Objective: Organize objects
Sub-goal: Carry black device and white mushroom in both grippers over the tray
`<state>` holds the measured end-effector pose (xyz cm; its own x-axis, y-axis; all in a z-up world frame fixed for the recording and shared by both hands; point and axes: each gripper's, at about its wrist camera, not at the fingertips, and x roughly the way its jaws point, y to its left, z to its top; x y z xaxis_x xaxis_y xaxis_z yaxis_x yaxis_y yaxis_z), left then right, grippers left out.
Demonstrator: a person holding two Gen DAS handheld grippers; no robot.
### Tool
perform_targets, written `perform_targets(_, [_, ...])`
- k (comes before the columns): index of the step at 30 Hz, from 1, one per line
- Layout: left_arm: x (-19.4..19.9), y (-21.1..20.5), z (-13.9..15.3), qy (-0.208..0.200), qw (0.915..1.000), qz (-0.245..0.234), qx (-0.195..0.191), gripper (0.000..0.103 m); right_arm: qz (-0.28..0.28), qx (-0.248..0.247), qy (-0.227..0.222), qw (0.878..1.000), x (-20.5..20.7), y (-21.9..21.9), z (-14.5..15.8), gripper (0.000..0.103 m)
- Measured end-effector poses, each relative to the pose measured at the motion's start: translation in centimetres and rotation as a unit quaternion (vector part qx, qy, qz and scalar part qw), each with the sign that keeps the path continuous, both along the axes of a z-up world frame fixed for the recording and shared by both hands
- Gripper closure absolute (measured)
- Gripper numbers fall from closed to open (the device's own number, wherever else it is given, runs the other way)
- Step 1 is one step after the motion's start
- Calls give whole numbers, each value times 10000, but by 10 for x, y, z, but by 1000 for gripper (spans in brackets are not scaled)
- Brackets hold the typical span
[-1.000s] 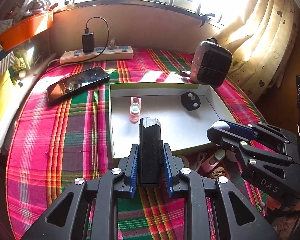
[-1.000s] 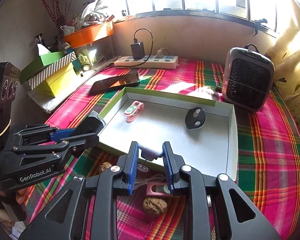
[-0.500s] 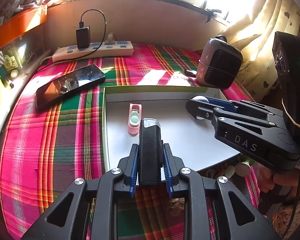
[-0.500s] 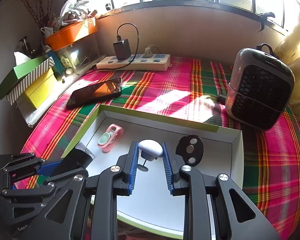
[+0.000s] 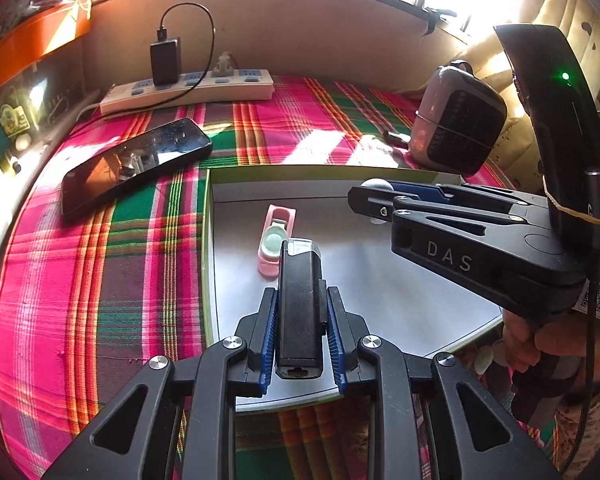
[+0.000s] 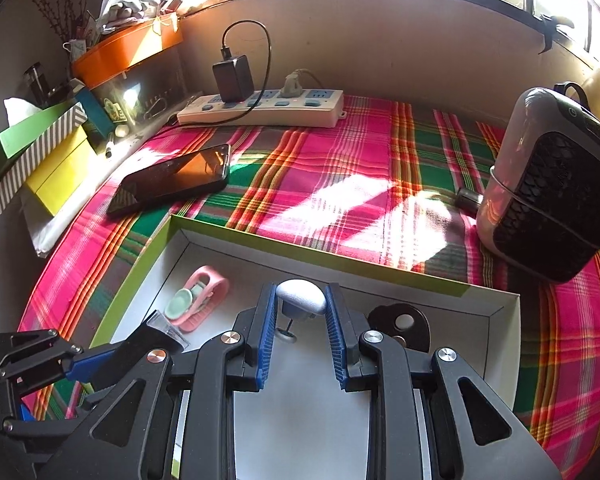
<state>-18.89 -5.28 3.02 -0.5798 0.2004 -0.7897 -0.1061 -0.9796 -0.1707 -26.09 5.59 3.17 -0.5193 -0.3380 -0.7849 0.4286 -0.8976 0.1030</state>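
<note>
Tray (image 6: 496,336): landmark; white floor, green rim, lying on the plaid cloth (image 5: 100,264).
Left gripper (image 5: 302,328): jaws clamped on a black rectangular device (image 5: 300,300), held above the tray's near-left part.
Right gripper (image 6: 300,336): jaws clamped on a white knob-like piece (image 6: 302,296) with a thin stem, above the tray's middle.
Done: pink clip (image 6: 198,300) and black disc (image 6: 400,326) already lie inside the tray.
Left: both held items not yet set down; small things just outside the tray's near edge probably remain.

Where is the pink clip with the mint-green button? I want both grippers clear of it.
The pink clip with the mint-green button lies in the white tray's left half, just beyond the left gripper's black rectangular device.
</note>
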Motion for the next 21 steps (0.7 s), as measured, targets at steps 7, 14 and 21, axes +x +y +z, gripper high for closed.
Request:
perform_targets(7, [-5,-1,-7,-81,10000,1,-37,82,-48,90,-81,9999,-8,-2,-7,77])
perform_targets(14, [-8,-1,-7,-75,9999,-17,-103,82,-69,160,-132,9998,-10,-5,-9,77])
perform_targets(21, [-8,0,-9,-89,9999,-16,-141,82,-75,237,-165,9996,-12,-6,-11,77])
